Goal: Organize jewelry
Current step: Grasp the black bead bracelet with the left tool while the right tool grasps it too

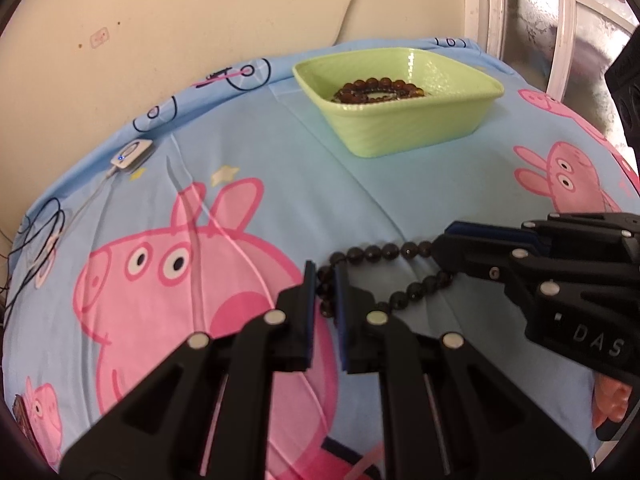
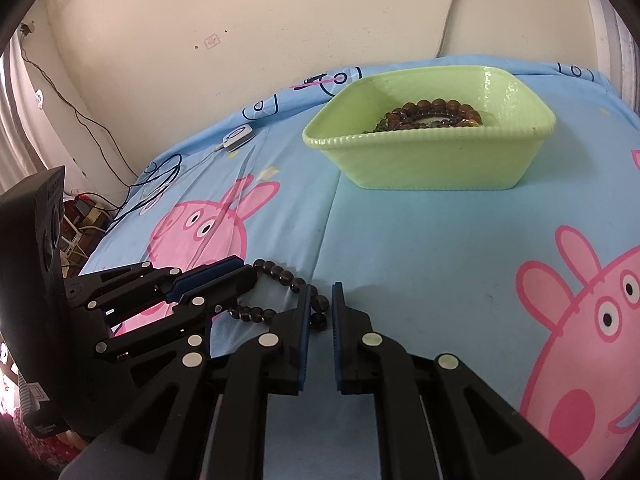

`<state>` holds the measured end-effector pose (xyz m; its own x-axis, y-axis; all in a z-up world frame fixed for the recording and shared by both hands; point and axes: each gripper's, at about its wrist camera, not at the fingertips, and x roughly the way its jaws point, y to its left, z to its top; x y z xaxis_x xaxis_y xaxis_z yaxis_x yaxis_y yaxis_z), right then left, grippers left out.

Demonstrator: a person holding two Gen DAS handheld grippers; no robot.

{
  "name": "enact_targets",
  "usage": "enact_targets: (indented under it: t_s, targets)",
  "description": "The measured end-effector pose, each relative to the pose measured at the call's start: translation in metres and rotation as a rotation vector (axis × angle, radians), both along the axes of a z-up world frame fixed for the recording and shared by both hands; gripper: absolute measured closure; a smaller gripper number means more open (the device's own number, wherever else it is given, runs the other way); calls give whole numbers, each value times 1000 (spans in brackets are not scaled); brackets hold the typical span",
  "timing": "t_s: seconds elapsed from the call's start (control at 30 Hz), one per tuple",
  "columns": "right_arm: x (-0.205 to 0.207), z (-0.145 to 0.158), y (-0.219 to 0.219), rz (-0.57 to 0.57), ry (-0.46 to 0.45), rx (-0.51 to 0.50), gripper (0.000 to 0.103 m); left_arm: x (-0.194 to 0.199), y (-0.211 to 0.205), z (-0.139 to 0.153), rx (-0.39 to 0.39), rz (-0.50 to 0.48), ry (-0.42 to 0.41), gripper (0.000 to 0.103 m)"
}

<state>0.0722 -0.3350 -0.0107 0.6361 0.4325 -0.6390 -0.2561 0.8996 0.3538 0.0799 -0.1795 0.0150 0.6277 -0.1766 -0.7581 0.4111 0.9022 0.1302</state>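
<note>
A string of dark round beads (image 1: 382,254) lies in a loop on the blue cartoon bedsheet (image 1: 248,152). My left gripper (image 1: 322,276) is shut on the left end of the loop. My right gripper (image 2: 320,300) is shut on the right end; it shows in the left wrist view (image 1: 448,240) from the side, and the left gripper shows in the right wrist view (image 2: 244,268). The beads (image 2: 280,274) stretch between both grippers. A light green dish (image 1: 404,124) stands farther back with brown bead bracelets (image 1: 378,90) inside; it also shows in the right wrist view (image 2: 432,160).
A small white device (image 1: 132,154) with a blue light and a cable lies at the bed's far left edge. A cream wall (image 1: 180,20) runs behind the bed. A white window frame (image 1: 560,28) stands at the right.
</note>
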Motion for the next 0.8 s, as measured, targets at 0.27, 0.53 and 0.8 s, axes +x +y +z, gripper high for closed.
enact_targets:
  t_s: [0.27,0.53,0.8]
  targets:
    - [-8,2,-10,42,-38,100,103,0,2,0,-14,0,6,94]
    - [-5,0,-10,46,-21,120,103,0,4,0,-29,-1,13,94]
    - [-4,-3,-14,39,-10,143,103,2,7,0,-67,-2,34,94]
